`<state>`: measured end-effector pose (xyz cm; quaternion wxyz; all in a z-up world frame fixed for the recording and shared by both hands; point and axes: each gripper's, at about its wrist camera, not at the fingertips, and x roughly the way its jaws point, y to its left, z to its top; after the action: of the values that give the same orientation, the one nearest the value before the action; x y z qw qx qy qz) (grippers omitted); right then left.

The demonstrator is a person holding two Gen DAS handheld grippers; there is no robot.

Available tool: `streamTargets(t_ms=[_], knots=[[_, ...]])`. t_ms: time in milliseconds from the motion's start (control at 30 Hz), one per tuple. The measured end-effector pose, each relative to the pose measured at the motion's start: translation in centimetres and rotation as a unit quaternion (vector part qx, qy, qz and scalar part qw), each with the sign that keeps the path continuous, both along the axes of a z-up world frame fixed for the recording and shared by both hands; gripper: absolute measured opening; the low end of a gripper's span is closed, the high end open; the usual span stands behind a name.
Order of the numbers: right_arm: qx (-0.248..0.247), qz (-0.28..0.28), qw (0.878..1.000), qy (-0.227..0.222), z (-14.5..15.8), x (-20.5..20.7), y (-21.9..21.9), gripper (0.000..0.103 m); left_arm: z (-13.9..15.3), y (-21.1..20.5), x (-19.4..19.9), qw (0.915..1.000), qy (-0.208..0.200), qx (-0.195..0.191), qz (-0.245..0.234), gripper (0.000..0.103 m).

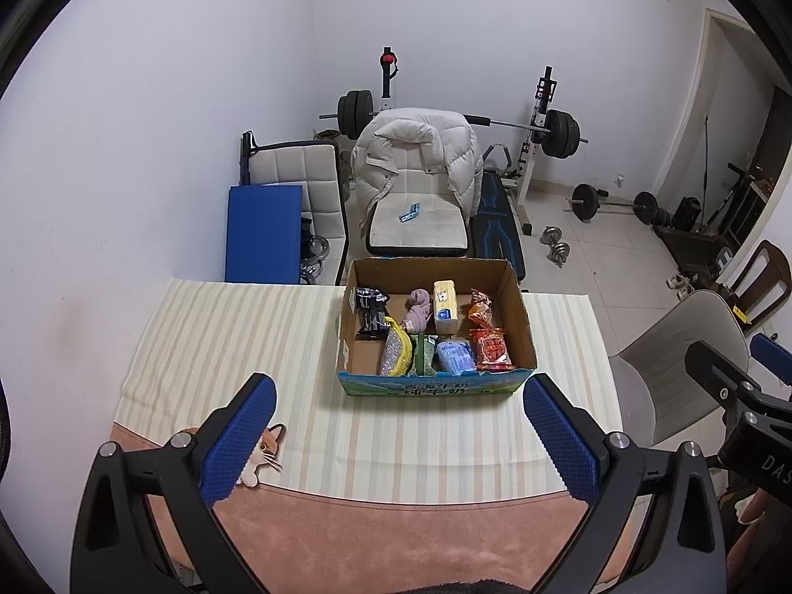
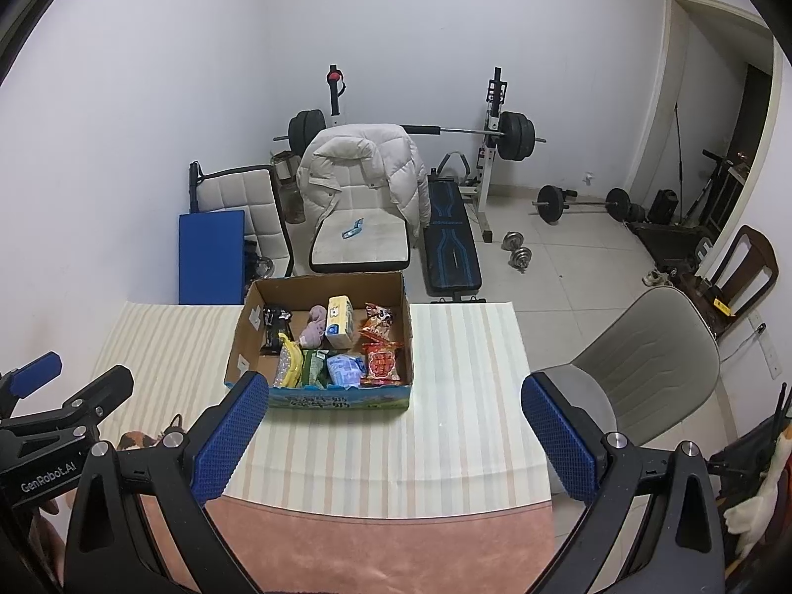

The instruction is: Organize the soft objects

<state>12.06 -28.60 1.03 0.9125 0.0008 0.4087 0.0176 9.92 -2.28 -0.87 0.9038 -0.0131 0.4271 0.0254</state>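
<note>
An open cardboard box (image 1: pixel 519 312) (image 2: pixel 245 336) stands on the striped tablecloth (image 1: pixel 222 341) (image 2: pixel 460 396). It holds several soft items: a black packet (image 1: pixel 371 309), a pink cloth bundle (image 1: pixel 417 308) (image 2: pixel 313 325), a yellow pack (image 1: pixel 445 308) (image 2: pixel 340 321), red snack bags (image 1: pixel 490 349) (image 2: pixel 382 364), a blue tissue pack (image 1: pixel 455 357) (image 2: pixel 345 370), a green pack (image 1: pixel 424 354) and a yellow-edged pouch (image 1: pixel 396 356) (image 2: pixel 291 361). My left gripper (image 1: pixel 398 440) is open and empty, in front of the box. My right gripper (image 2: pixel 393 440) is open and empty, in front of the box and to its right.
A cat figure (image 1: pixel 265 445) lies at the cloth's near left edge. A grey chair (image 2: pixel 648 361) stands right of the table. Behind the table are a white chair with a puffer jacket (image 1: pixel 416 158), a blue mat (image 1: pixel 262 232) and a weight bench with barbell (image 2: pixel 453 242).
</note>
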Motion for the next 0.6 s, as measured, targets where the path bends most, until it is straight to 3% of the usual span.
streamTargets(t_ms=[600], knots=[[-0.001,-0.002,1.0,-0.001,0.0,-0.02,0.1,0.103,0.05,-0.06,-0.08,1.0,-0.001,0.0,0.001,0.103]])
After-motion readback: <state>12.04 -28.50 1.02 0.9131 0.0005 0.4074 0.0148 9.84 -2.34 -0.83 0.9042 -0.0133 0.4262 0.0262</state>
